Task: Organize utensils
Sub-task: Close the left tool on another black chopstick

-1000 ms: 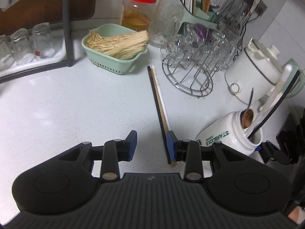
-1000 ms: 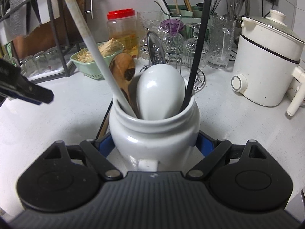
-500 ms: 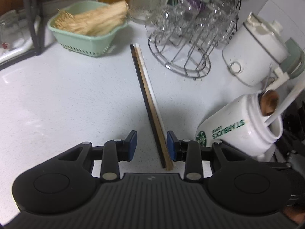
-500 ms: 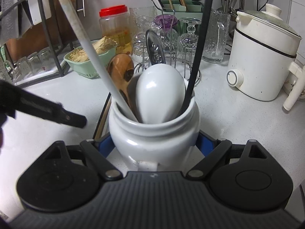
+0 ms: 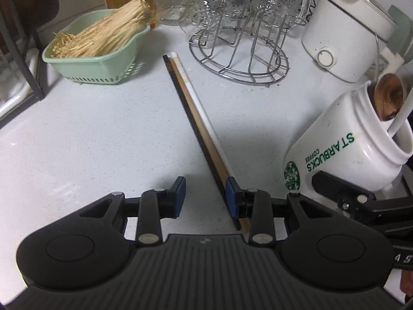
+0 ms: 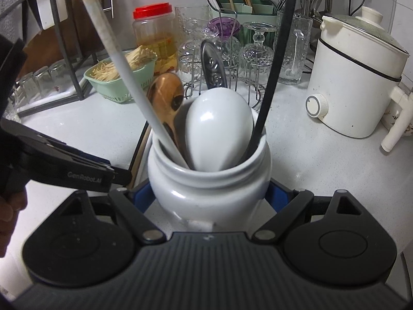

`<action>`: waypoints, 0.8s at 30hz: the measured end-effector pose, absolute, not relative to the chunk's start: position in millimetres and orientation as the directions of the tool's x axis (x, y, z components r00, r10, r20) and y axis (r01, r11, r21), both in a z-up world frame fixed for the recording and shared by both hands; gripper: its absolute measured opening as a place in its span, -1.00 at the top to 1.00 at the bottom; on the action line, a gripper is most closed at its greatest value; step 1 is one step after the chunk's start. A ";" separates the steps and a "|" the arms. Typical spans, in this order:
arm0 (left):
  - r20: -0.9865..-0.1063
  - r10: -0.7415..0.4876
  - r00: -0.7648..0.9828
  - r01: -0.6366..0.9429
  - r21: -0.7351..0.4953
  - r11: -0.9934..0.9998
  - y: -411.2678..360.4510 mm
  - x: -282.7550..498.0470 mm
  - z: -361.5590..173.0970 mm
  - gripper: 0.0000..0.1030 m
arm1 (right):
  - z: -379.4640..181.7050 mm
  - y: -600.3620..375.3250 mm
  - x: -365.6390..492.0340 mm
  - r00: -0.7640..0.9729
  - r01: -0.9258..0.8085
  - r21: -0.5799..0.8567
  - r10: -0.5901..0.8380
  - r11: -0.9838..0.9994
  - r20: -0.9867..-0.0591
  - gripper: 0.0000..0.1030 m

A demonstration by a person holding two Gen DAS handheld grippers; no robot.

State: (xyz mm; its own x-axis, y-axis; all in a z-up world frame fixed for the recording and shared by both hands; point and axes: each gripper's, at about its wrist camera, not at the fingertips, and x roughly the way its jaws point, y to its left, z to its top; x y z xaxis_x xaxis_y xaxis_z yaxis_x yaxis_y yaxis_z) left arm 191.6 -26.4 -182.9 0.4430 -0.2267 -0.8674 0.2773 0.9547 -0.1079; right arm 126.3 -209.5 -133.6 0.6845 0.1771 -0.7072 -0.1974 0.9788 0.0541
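Note:
Three long chopsticks (image 5: 198, 118), black, wooden and white, lie side by side on the white counter. My left gripper (image 5: 205, 197) is open low over their near ends, which rest against its right fingertip (image 5: 230, 197). My right gripper (image 6: 209, 196) is shut on the white Starbucks jar (image 6: 209, 188), also in the left wrist view (image 5: 343, 144). The jar holds a white ladle (image 6: 219, 131), a wooden spoon (image 6: 166, 98), a metal spoon, and a white and a black chopstick.
A green basket of straw sticks (image 5: 95, 49), a wire rack of glasses (image 5: 242, 38) and a white electric pot (image 5: 346, 33) stand along the back. A red-lidded jar (image 6: 155, 36), a green utensil caddy and a black frame rack (image 6: 59, 51) stand behind.
My left gripper has moved forward and down toward the chopsticks, which now lie against its right finger. The right gripper holds the jar steady; the left gripper has come beside it.

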 end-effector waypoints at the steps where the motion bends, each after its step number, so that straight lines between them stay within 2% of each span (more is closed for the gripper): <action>1: -0.868 -0.220 0.445 0.278 -0.100 0.955 -26.0 190.8 -184.0 0.24 | -133.7 -209.5 126.2 0.684 -0.198 0.054 0.177 0.979 -0.707 -0.77; 10: -0.868 -0.194 0.457 0.305 -0.052 0.951 -31.6 184.9 -185.3 0.24 | -134.0 -209.9 125.9 0.687 -0.199 0.054 0.179 0.978 -0.704 -0.77; 17: -0.867 -0.215 0.450 0.253 -0.108 0.962 -28.3 187.7 -184.5 0.23 | -133.3 -210.4 126.2 0.686 -0.196 0.057 0.178 0.979 -0.705 -0.76; 20: -0.873 -0.161 0.460 0.285 -0.026 0.958 -41.1 185.9 -185.2 0.23 | -133.4 -210.1 126.1 0.687 -0.197 0.054 0.178 0.979 -0.704 -0.77; 24: -0.874 -0.153 0.461 0.290 -0.015 0.957 -47.0 185.6 -186.0 0.22 | -134.2 -210.4 125.4 0.689 -0.198 0.053 0.177 0.979 -0.703 -0.77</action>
State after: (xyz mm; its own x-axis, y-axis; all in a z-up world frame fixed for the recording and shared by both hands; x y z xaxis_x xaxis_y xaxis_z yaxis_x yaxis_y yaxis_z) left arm 185.6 -47.0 -186.0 0.4605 -0.1533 -0.8743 0.2897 0.9570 -0.0152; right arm 125.4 -210.4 -134.2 0.6892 0.1770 -0.7027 -0.1977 0.9788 0.0526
